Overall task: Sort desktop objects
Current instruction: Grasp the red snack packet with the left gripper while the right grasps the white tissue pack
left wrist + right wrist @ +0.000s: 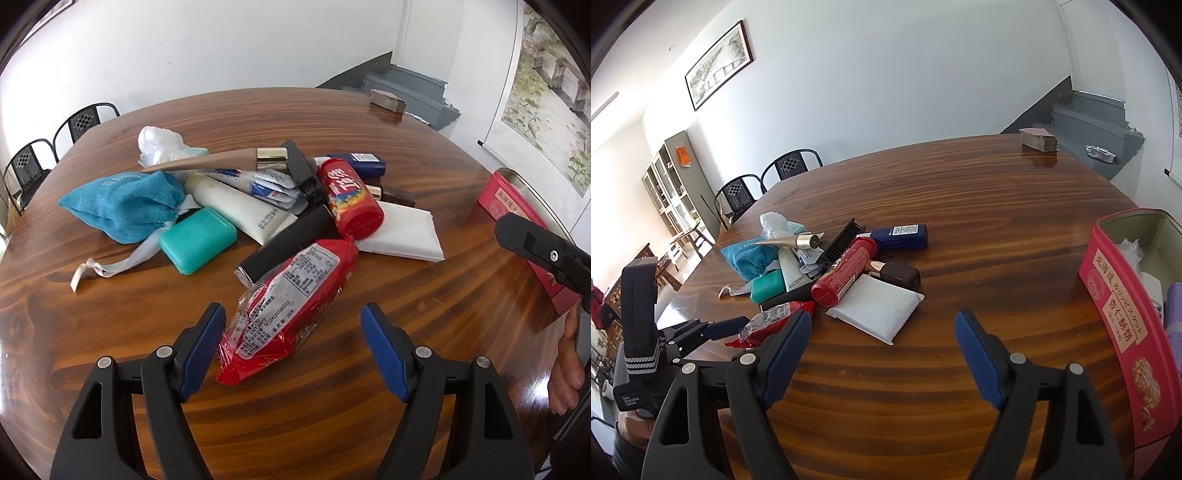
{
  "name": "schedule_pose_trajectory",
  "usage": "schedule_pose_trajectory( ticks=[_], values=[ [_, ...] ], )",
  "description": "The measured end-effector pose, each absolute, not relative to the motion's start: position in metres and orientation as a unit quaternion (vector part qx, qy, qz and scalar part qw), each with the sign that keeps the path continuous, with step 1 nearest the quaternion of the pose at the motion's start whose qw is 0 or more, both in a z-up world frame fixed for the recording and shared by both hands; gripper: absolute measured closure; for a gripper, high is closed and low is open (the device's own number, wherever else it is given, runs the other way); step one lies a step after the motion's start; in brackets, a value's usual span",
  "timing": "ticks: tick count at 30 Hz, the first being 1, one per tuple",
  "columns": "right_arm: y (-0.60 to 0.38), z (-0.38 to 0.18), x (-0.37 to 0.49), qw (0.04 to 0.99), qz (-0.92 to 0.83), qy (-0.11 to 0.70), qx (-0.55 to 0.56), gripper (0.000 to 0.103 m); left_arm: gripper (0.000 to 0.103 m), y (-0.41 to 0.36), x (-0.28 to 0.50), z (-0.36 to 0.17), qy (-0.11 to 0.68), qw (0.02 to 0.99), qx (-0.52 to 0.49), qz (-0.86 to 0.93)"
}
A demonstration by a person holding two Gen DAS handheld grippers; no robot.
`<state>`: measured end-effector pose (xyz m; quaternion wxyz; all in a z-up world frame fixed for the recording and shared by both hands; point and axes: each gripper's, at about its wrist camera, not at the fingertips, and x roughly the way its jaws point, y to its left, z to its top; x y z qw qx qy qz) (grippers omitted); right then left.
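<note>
Nearest, left gripper jaws spread either side of a red snack packet without touching it, right gripper jaws spread over bare wooden table, cluttered pile beyond mid-table, red cylindrical tube, white pouch, teal case, pink biscuit tin at the right edge.

The wooden table is gleaming with a glossy varnish under both grippers' jaws. Between the left jaws, a crinkly red foil wrapper is shining. Beyond it, a blue pouch is showing soft matt cloth and a teal case smooth plastic. Right of the right jaws, a pink tin is looking like painted metal.
</note>
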<state>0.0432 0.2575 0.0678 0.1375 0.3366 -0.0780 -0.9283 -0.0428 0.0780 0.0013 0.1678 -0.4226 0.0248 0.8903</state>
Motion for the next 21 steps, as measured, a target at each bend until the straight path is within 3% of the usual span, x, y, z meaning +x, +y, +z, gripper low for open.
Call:
schedule_pose_trajectory(
  ticks=[3,5,6,9,21],
  values=[
    [0.258,0.068,0.044,0.137,-0.93,-0.076,0.334,0.02,0.026,0.08,-0.039,0.001,0.022,0.175,-0.422,0.889],
    [0.258,0.07,0.046,0.136,-0.932,-0.067,0.328,0.02,0.041,0.082,-0.038,0.0,0.028,0.175,-0.422,0.889],
    [0.258,0.071,0.045,0.141,-0.933,-0.061,0.326,0.02,0.054,0.083,-0.038,0.0,0.03,0.176,-0.423,0.888],
    [0.258,0.073,0.039,0.167,-0.927,-0.043,0.332,0.02,0.065,0.08,-0.037,0.0,0.02,0.184,-0.423,0.887],
    [0.223,0.043,-0.019,0.243,-0.887,0.086,0.383,0.02,0.066,0.07,-0.027,0.007,0.005,0.173,-0.415,0.893]
  ],
)
